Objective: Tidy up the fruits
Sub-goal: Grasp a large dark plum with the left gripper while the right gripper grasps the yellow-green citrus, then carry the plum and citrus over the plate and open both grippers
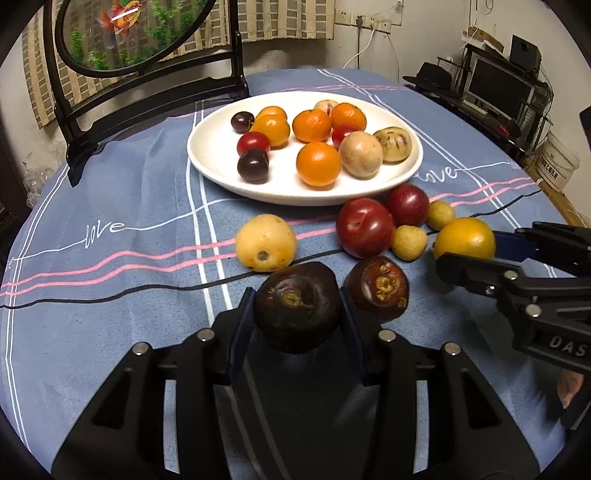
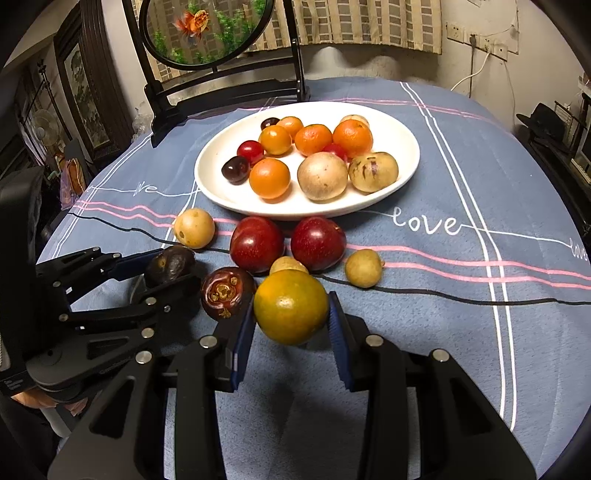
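My left gripper [image 1: 297, 308] is shut on a dark purple fruit [image 1: 295, 314], its blue pads pressing both sides, just above the blue cloth. In the right wrist view that left gripper [image 2: 166, 271] holds the same fruit [image 2: 170, 263]. My right gripper [image 2: 291, 317] is shut on a yellow-green orange [image 2: 290, 306]; the left wrist view shows the right gripper [image 1: 469, 251] and its orange [image 1: 463, 238] at the right. A second dark fruit [image 1: 376, 288] lies between the grippers. The white plate [image 1: 214, 147] holds several oranges, plums and pale fruits.
Loose on the cloth in front of the plate lie two red plums [image 1: 364, 227] [image 1: 406, 205], a yellow fruit [image 1: 266, 242] and two small yellow ones [image 1: 408, 242]. A black stand with a round goldfish panel [image 1: 129, 33] rises behind the plate. A desk with a monitor [image 1: 498, 88] is off right.
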### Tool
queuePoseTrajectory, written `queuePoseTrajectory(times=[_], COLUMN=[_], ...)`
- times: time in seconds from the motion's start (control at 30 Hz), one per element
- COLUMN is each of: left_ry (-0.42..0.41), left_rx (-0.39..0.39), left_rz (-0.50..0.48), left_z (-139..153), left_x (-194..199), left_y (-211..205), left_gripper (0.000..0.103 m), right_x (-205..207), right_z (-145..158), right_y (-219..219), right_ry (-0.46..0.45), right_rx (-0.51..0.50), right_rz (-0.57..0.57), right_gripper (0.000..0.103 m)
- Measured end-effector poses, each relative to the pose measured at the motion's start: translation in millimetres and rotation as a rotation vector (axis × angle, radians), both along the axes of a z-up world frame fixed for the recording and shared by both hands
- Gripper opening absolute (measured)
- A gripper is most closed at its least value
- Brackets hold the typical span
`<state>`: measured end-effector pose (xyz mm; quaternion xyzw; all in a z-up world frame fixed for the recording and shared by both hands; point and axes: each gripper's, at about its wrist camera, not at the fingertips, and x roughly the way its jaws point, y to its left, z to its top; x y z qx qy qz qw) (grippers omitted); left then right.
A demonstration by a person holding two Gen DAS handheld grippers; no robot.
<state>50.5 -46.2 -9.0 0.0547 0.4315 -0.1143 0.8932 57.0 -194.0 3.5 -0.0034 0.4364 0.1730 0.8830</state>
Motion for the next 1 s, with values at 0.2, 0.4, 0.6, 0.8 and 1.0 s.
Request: queuePoseTrajectory(times=[0.2, 0.4, 0.6, 0.8, 1.0], left_ry=[0.005, 0.003, -0.02, -0.019, -0.044], left_rx=[-0.011, -0.031, -0.046, -0.072, -0.065], left_rz=[0.012, 0.029, 0.051, 0.075, 0.074], left_z=[3, 11, 28, 45, 65], left_x=[0, -1, -7, -2, 15], left_y=[2, 2, 2, 3, 7], left_gripper=[0.045, 0.045, 0.045, 0.045, 0.045], right_x=[0, -3, -6, -4, -3], right_z=[3, 10, 21, 23, 37], right_y=[-2, -3, -9, -12, -23], right_ry=[-0.013, -0.041, -0.084, -0.084, -0.096], right_rx=[0.013, 0.062, 0.122, 0.152, 0.218], right_rz=[-0.007, 0.009, 0.007, 0.003, -0.038], right_gripper=[0.038, 0.038, 0.039, 0.039, 0.039])
